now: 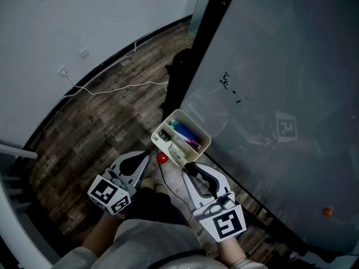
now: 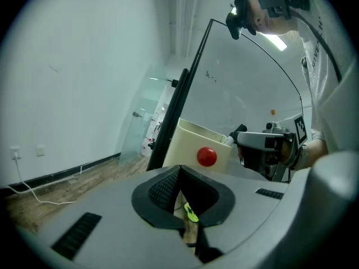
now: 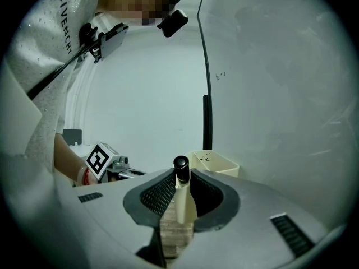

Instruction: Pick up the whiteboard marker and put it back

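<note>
Whiteboard with cream tray of coloured markers

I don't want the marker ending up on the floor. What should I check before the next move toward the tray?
1. Cream whiteboard marker clamped in the right tongs: ok.
2. Black cap seated on the marker: ok.
3. Marker above the cream plastic tray: not ok. In the right gripper view the tray lies beyond the tip and to its right.
4. Free room in the tray beside the blue and purple markers: cannot tell.
5. Left tongs shut, empty and off the tray: ok.
</note>
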Tool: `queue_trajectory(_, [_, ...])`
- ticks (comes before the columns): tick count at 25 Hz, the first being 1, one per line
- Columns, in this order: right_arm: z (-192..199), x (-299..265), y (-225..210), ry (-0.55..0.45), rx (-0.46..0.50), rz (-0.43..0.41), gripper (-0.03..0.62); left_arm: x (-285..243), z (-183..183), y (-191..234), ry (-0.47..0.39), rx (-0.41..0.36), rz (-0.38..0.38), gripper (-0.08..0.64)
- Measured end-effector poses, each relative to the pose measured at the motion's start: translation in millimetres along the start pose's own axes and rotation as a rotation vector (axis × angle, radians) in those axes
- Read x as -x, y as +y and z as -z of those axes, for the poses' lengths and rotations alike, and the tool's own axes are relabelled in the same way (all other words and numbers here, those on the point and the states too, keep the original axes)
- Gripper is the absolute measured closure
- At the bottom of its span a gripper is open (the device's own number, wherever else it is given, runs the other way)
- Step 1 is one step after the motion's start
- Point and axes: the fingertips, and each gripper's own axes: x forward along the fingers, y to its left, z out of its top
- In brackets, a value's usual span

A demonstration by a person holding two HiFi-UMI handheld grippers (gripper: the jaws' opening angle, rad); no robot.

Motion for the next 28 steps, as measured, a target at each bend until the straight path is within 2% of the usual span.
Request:
queue_trajectory(23, [10.6,11.0,8.9,0.017,0.036,-0.045,0.505,11.0,-0.6,-16.2,-0.013,-0.005,-0.029,0.545])
queue_trajectory(28, [16.7,18.0,8.8,0.039,0.014,-0.049,0.505,16.0,-5.6,-25.9,-0.027,-0.015,-0.033,0.545])
